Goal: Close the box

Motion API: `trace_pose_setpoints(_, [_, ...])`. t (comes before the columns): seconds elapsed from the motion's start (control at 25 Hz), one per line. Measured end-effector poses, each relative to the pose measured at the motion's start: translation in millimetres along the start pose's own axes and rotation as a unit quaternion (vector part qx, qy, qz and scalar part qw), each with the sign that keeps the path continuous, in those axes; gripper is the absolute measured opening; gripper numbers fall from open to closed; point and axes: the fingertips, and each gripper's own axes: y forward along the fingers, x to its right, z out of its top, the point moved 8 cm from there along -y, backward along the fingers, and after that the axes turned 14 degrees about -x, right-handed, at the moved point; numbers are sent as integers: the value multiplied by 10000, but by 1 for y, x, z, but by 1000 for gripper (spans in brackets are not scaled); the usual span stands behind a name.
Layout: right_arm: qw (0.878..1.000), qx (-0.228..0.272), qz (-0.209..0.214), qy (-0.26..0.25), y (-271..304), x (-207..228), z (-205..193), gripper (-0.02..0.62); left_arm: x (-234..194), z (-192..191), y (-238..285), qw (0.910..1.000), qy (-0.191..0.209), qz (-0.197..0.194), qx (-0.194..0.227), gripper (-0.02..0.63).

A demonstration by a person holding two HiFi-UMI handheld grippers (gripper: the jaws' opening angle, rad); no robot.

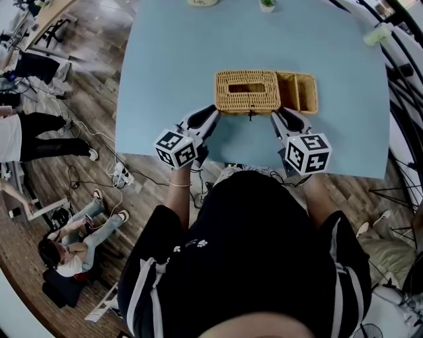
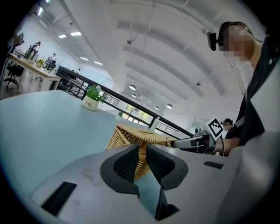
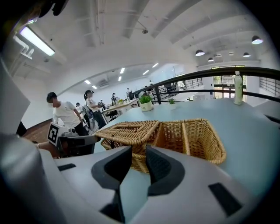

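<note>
A woven wicker box stands on the light blue table. Its slotted lid covers the left part and leaves two compartments at the right uncovered. In the right gripper view the lid lies tilted on the box. My left gripper is at the box's near left corner, my right gripper at its near front edge. In the gripper views, the left gripper and the right gripper each show a narrow gap with nothing between the pads. The box lies just beyond.
A small potted plant and a white object stand at the table's far edge. A bottle is at the far right corner. People, cables and a power strip are on the wooden floor at the left.
</note>
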Motion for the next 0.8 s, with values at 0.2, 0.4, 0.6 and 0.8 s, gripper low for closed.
trace_pose_setpoints(0.2, [10000,-59,2,29,1,2,-2,98,0,-3,5,9999,-20,-13,-107,52])
trace_pose_setpoints(0.4, [10000,-79,-6,57,2,1,-4,98,-1,-7,5,9998,-57,-20,-170,52])
trace_pose_setpoints(0.6, [10000,-61,-13,64,3,-2,-6,99,-3,-13,2,9997,-66,22,-234,52])
trace_pose_setpoints(0.8, [10000,4,-14,55,-1,-3,-4,98,-1,-14,-2,9998,-106,51,-174,52])
